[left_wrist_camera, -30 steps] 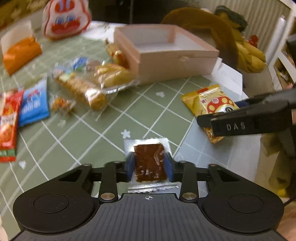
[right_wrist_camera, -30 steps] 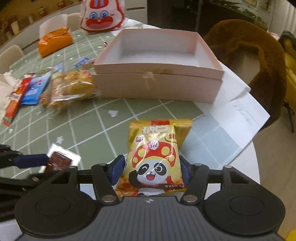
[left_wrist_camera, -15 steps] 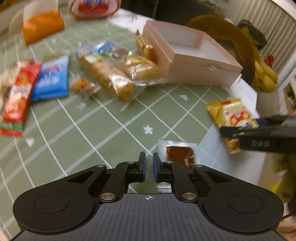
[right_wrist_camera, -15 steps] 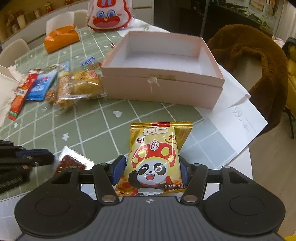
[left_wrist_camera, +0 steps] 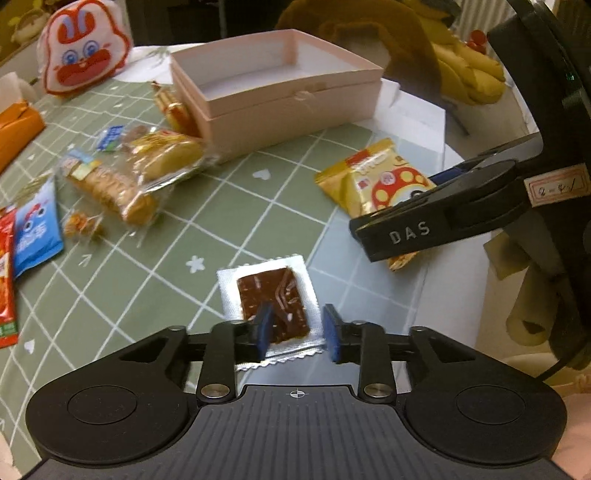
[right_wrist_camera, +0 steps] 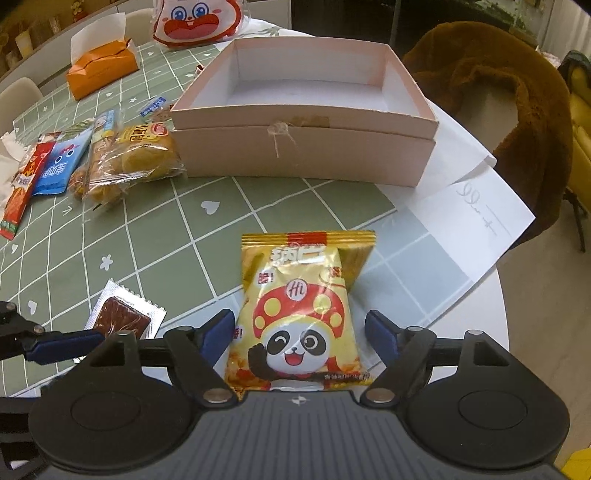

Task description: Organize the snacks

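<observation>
A brown snack packet in a silver wrapper lies flat on the green checked tablecloth. My left gripper hangs over its near end, jaws opening, the packet partly between the pads but not pressed. The yellow panda packet lies between the pads of my right gripper, whose jaws are opening with a gap on the right side. An empty pink box stands behind both packets. In the left wrist view the panda packet shows under one of the right gripper's fingers.
Biscuit packs, a blue packet and a red packet lie left of the box. An orange tissue box and a rabbit bag sit at the back. White paper hangs over the table's right edge by a brown coat.
The left gripper held the brown packet, let it go and shut beside it, and now stands open over it. The right jaws have widened off the panda packet.
</observation>
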Demonstrator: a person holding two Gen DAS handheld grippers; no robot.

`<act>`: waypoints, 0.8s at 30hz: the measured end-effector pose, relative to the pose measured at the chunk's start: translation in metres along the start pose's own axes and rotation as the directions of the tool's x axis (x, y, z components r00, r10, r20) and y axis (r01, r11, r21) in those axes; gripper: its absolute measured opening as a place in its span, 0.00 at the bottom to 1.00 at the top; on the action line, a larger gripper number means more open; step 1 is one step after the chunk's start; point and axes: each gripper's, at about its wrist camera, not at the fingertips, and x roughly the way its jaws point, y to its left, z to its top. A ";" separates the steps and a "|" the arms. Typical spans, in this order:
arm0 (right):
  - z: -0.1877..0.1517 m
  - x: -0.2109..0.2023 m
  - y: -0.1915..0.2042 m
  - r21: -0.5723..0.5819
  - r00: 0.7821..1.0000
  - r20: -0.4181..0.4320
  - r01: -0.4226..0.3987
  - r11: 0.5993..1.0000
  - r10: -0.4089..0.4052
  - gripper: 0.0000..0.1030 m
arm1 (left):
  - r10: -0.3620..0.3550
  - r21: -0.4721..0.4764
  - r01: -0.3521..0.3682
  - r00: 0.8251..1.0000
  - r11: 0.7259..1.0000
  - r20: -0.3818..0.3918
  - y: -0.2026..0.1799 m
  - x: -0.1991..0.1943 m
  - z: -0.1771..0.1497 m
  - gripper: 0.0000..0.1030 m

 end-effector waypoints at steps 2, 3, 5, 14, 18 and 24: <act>-0.001 0.000 -0.001 0.001 1.000 -0.001 0.000 1.000 0.000 0.78 | -0.020 0.007 0.020 1.000 1.000 -0.004 -0.002 0.003 0.003 0.51; -0.001 -0.001 -0.002 0.002 1.000 0.000 0.000 1.000 0.000 0.79 | -0.029 0.009 0.029 1.000 1.000 -0.004 -0.003 0.004 0.003 0.53; -0.002 -0.001 -0.003 0.003 1.000 0.001 0.001 1.000 -0.001 0.79 | -0.044 0.006 0.044 0.999 0.999 -0.001 -0.004 0.003 0.003 0.57; -0.003 0.002 -0.004 0.015 1.000 0.005 0.007 1.000 -0.007 0.88 | 0.090 -0.057 -0.089 0.996 0.994 0.008 0.021 0.005 -0.001 0.54; -0.003 0.004 -0.001 0.010 1.000 0.008 0.006 1.000 -0.006 0.92 | 0.038 -0.065 -0.037 0.999 0.997 0.011 0.023 0.009 0.006 0.72; -0.004 0.005 0.000 0.007 1.000 0.012 0.004 1.000 -0.004 0.94 | -0.007 0.012 0.008 1.000 1.000 -0.025 0.010 0.022 0.011 0.99</act>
